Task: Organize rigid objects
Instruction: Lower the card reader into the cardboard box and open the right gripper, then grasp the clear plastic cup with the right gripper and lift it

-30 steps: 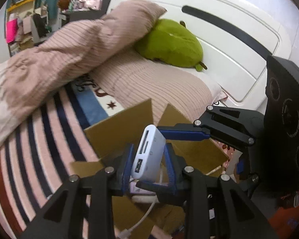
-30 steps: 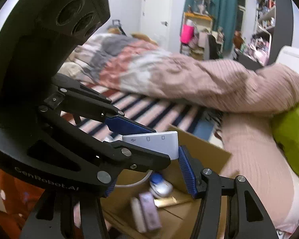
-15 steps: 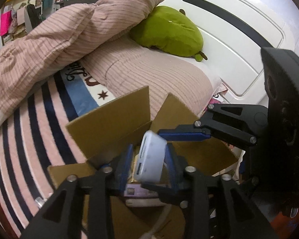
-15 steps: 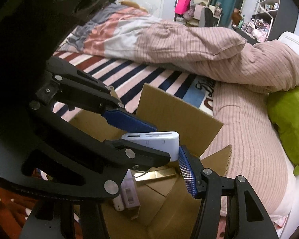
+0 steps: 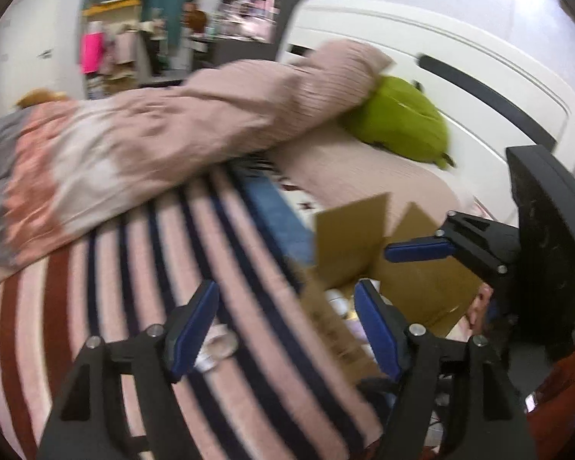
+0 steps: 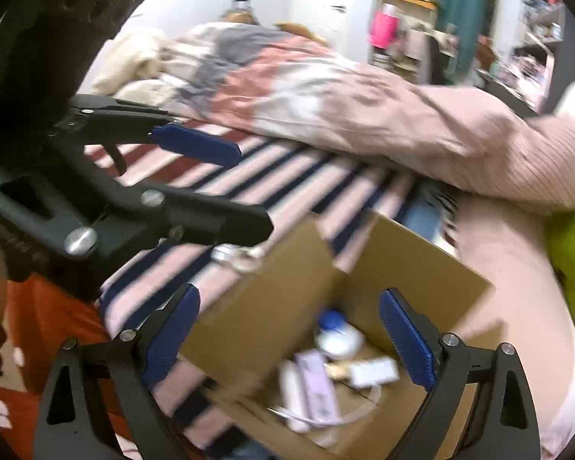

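An open cardboard box (image 6: 272, 306) sits on the striped bed; it also shows in the left wrist view (image 5: 349, 241). Inside lie the white card-reader adapter (image 6: 373, 370), a white bottle with a blue cap (image 6: 337, 335), a pale purple box (image 6: 318, 383) and a white cable. My right gripper (image 6: 291, 339) is open and empty above the box. My left gripper (image 5: 287, 324) is open and empty over the box's left flap and the blanket. A small clear round object (image 5: 218, 347) lies on the blanket next to the left finger.
A striped blanket (image 5: 134, 287) covers the bed. A pink rumpled duvet (image 5: 153, 134) lies behind. A green plush toy (image 5: 398, 120) rests by the white headboard (image 5: 460, 76). Cluttered shelves stand at the far wall. An orange-red cloth (image 6: 50, 329) is at the near side.
Both grippers have opened and let go of the white adapter, which now lies in the box. The left gripper has swung left, away from the box opening. The views are motion-blurred.
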{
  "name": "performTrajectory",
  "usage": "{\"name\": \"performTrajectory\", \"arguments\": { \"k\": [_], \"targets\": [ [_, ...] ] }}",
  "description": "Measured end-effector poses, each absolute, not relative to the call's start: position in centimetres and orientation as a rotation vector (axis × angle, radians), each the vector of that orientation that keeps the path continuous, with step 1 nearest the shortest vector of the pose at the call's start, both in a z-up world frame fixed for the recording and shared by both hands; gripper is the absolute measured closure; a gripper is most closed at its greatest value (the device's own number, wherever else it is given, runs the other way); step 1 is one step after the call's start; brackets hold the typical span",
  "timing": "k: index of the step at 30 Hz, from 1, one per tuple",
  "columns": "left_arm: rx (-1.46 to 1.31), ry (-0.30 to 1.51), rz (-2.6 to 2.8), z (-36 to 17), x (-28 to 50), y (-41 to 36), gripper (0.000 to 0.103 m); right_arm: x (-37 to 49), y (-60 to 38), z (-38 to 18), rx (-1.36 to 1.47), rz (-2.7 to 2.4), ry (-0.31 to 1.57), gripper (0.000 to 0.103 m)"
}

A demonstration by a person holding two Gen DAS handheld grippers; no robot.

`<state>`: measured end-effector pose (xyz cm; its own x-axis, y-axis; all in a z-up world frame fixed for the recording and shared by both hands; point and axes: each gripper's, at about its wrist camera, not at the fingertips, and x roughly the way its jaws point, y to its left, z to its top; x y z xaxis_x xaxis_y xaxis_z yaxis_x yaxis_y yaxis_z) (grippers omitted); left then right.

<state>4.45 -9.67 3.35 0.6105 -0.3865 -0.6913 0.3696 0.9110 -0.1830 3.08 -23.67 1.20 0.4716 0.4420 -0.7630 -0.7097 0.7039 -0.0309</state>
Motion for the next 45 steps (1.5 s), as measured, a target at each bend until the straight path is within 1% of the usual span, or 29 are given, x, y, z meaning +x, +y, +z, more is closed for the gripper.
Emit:
{"name": "performTrajectory", "arguments": {
  "k": [1,4,7,10,12,13,15,16,17,18,20,22,25,26,27,33,37,41,42,43,45],
  "targets": [
    [-0.033,0.8,-0.414,3.2,4.0,-8.5,0.032,2.9,-22.6,1.4,-0.368,0.748,0.806,0.0],
    [-0.054,0.79,-0.323,2.3,2.6,-4.6,0.032,2.2,-18.4,1.8,-0.356,0.806,0.778,0.0],
    [-0.067,0.786,-0.248,0.6,1.7,-1.4,0.031,1.9,-15.2,1.2,-0.311,0.875,0.785,0.0],
    [-0.1,0.796,-0.206,-1.5,1.3,1.2,0.031,1.7,-11.8,-1.0,-0.289,0.929,0.826,0.001],
    [-0.117,0.81,-0.198,-3.1,1.5,2.3,0.031,2.0,-9.8,-3.6,-0.287,0.924,0.868,0.002],
    [-0.122,0.815,-0.196,-3.7,1.6,2.7,0.031,2.0,-9.3,-4.7,-0.284,0.92,0.89,0.004],
    [-0.133,0.829,-0.193,-5.3,1.7,3.7,0.031,3.0,-8.3,-7.7,-0.26,0.903,0.955,0.015],
    [-0.138,0.834,-0.193,-5.8,1.9,4.1,0.031,3.6,-7.9,-9.2,-0.257,0.88,0.978,0.018],
    [-0.145,0.841,-0.194,-6.5,2.0,4.5,0.031,4.3,-7.8,-10.4,-0.261,0.845,0.985,0.027],
    [-0.148,0.844,-0.192,-6.9,2.0,4.7,0.031,4.7,-7.8,-11.0,-0.267,0.82,0.981,0.041],
    [-0.152,0.846,-0.182,-7.6,2.2,5.3,0.031,6.1,-7.9,-12.8,-0.291,0.735,0.956,0.055],
    [-0.161,0.847,-0.176,-8.1,2.4,5.7,0.031,7.5,-7.9,-13.7,-0.294,0.703,0.951,0.055],
    [-0.17,0.85,-0.181,-8.4,2.5,6.0,0.031,9.5,-7.7,-14.9,-0.314,0.65,0.939,0.062],
    [-0.169,0.852,-0.179,-8.5,2.5,6.0,0.031,9.6,-7.8,-14.9,-0.323,0.65,0.94,0.067],
    [-0.168,0.853,-0.177,-8.5,2.6,6.0,0.031,9.8,-7.5,-15.1,-0.33,0.66,0.944,0.068],
    [-0.177,0.871,-0.181,-8.6,2.8,5.8,0.031,8.6,-7.2,-14.2,-0.25,0.888,0.978,0.069],
    [-0.164,0.879,-0.174,-8.7,2.9,5.5,0.031,8.9,-7.0,-14.8,-0.295,0.782,0.986,0.066],
    [-0.17,0.885,-0.164,-8.8,2.8,5.7,0.031,10.5,-6.6,-16.2,-0.188,0.835,1.063,0.066],
    [-0.17,0.888,-0.158,-8.9,2.7,5.9,0.031,10.7,-6.4,-16.6,-0.174,0.831,1.075,0.074],
    [-0.17,0.891,-0.153,-8.9,2.7,6.0,0.031,10.7,-6.2,-16.8,-0.196,0.788,1.062,0.083],
    [-0.177,0.899,-0.151,-9.2,2.6,6.2,0.031,10.3,-6.0,-16.6,-0.235,0.751,1.03,0.082]
  ]
}}
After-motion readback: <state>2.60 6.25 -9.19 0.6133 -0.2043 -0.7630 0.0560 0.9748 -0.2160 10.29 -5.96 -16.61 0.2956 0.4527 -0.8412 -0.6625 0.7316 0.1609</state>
